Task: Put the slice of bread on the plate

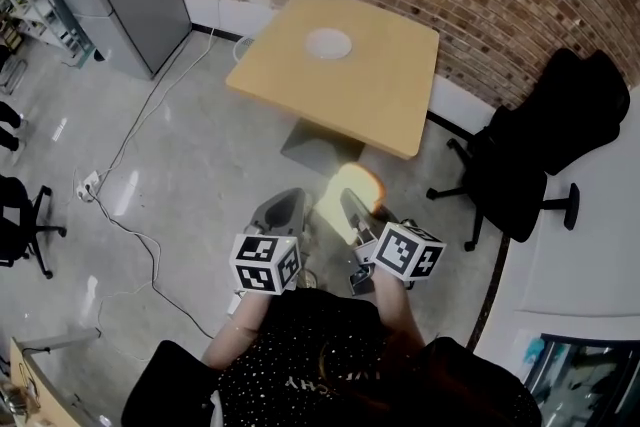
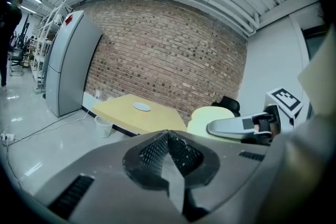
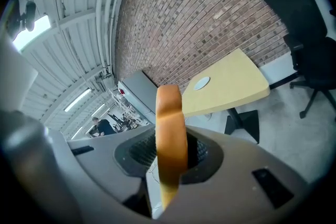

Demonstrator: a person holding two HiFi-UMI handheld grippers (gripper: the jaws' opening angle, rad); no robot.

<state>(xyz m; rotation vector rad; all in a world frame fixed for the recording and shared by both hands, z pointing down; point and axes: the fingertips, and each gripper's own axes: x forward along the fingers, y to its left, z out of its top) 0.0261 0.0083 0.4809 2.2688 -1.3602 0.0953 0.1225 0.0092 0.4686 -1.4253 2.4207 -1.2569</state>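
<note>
One of the task's two stages appears done: the slice of bread (image 3: 170, 128) is off any surface and carried by the right gripper (image 3: 170, 150). The placing stage is not yet done.

**Gripper state**
- Right gripper: pads clamped on the slice of bread, one pad against each flat face. The jaws stand slightly apart by the thickness of the slice.
- Left gripper (image 2: 169, 136): jaws closed against each other, with nothing between the pads. It hangs level with the right gripper and just beside it.

**Location of parts**
- Slice of bread: between the right pads, standing on edge. Most of it projects above and ahead of the fingertips.
- Plate (image 1: 328, 43): well ahead of both sets of fingertips, on the yellow table (image 1: 395, 100). It looks empty. Open floor lies between the fingertips and the table.

**Left to do (judged)**
1. Bring the right fingertips over the plate.
2. Tip the slice flat.
3. Part the pads to release it.

**Condition of the slice**
- Rounded top, with a golden-brown crust along the edge that faces the right gripper's camera.
- Pale, cream-coloured flat face, seen from the left gripper view.
- Thick cut, with no visible tear or crushing at the pads.
- Likely soft, so the clamp should stay light.
</note>
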